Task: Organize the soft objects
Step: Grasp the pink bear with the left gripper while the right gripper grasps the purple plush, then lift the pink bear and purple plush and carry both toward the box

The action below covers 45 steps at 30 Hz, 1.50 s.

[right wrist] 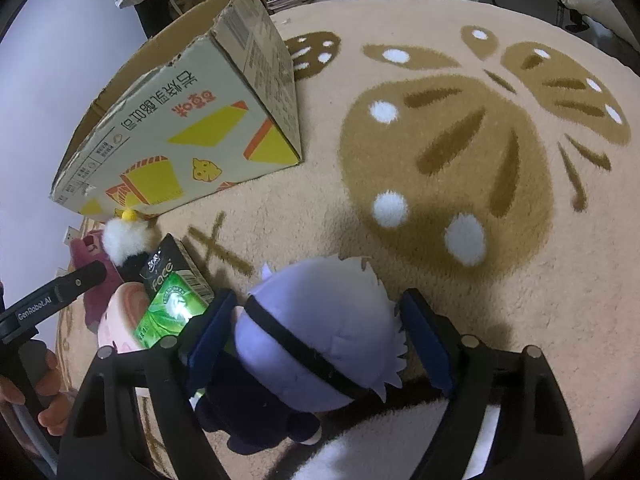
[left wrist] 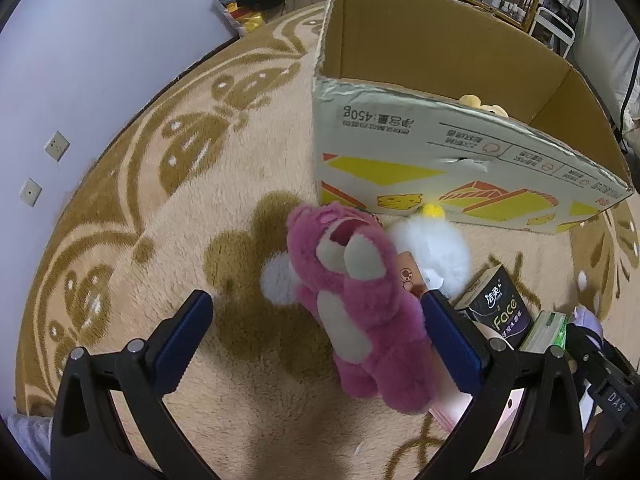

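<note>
With the box (left wrist: 440, 60) waiting at twelve o'clock, your right claw (right wrist: 320, 336) straddles the doll (right wrist: 316, 336), pads apart; your left claw (left wrist: 316, 332) gapes around the pink bear (left wrist: 360, 308).

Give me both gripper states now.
Left gripper: open, pink bear between its jaws, ungripped.
Right gripper: open around the lavender-headed doll, pads apparently not pressing.
</note>
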### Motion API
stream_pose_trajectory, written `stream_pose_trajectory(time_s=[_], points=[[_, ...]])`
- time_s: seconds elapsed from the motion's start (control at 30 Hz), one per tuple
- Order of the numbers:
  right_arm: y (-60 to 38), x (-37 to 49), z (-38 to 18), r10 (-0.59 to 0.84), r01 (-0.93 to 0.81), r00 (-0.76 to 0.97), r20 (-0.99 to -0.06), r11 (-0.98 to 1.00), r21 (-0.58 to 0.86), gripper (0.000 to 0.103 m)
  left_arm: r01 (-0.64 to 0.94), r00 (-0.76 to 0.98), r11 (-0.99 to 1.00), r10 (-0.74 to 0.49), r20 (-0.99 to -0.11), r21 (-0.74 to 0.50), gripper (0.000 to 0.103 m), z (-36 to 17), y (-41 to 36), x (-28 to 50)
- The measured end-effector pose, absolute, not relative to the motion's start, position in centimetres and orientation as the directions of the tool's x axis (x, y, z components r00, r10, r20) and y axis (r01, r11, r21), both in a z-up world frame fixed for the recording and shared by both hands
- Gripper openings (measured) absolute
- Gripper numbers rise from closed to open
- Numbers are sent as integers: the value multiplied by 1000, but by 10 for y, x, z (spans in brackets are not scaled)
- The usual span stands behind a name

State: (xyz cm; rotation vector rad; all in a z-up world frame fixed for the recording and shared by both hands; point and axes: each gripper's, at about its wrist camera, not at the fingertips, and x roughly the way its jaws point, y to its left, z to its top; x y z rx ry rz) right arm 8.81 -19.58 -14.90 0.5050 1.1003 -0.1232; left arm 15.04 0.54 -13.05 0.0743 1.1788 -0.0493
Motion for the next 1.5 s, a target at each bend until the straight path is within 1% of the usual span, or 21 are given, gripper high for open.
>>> stream_pose_trajectory(time_s=[0.1,0.2,0.4,0.47,0.53,0.67,0.73,0.77,0.8,0.83,0.93,1.1,1.27,1.4,1.5], points=[[-194,88,-149,149,330,460,-875,886,325,80,68,365,998,-16,-931,10,102,-134,7,153],[-193,88,-149,146,327,460,-876,889,320,76,63,352,998,-17,-936,5,102,-137,7,154],[-194,87,-147,142,321,469,-872,892,318,75,75,352,997,-9,-936,18,102,-140,4,153],[-194,86,-145,142,314,478,-867,894,320,74,78,338,997,-10,-941,18,100,-143,3,153],[-192,87,-142,142,305,487,-862,897,319,74,87,320,996,-10,-947,19,93,-148,-1,152],[-189,87,-138,140,291,502,-853,902,320,72,107,309,994,-19,-951,15,86,-153,-7,149],[-187,86,-135,138,282,519,-844,904,321,72,121,313,993,-24,-949,15,77,-153,-9,148],[-187,86,-134,137,278,524,-840,905,321,72,127,314,992,-34,-949,7,75,-152,-11,147],[-186,86,-133,138,276,527,-838,905,323,72,132,313,991,-44,-949,-2,68,-152,-12,147],[-186,86,-132,140,276,531,-836,904,327,72,140,312,990,-56,-948,-13,58,-151,-13,146],[-186,85,-128,141,261,553,-821,907,332,72,186,317,982,-83,-945,-24,54,-147,-18,141],[-183,85,-121,135,236,591,-795,914,330,72,213,350,976,-37,-936,41,51,-143,-28,133],[-183,87,-123,106,246,582,-806,922,298,72,190,407,975,31,-913,117,50,-129,-37,119],[-185,86,-121,100,246,592,-799,922,298,72,172,420,978,36,-907,119,50,-120,-33,112],[-183,86,-121,71,249,591,-804,931,266,72,162,434,978,48,-900,130,50,-113,-30,105]])
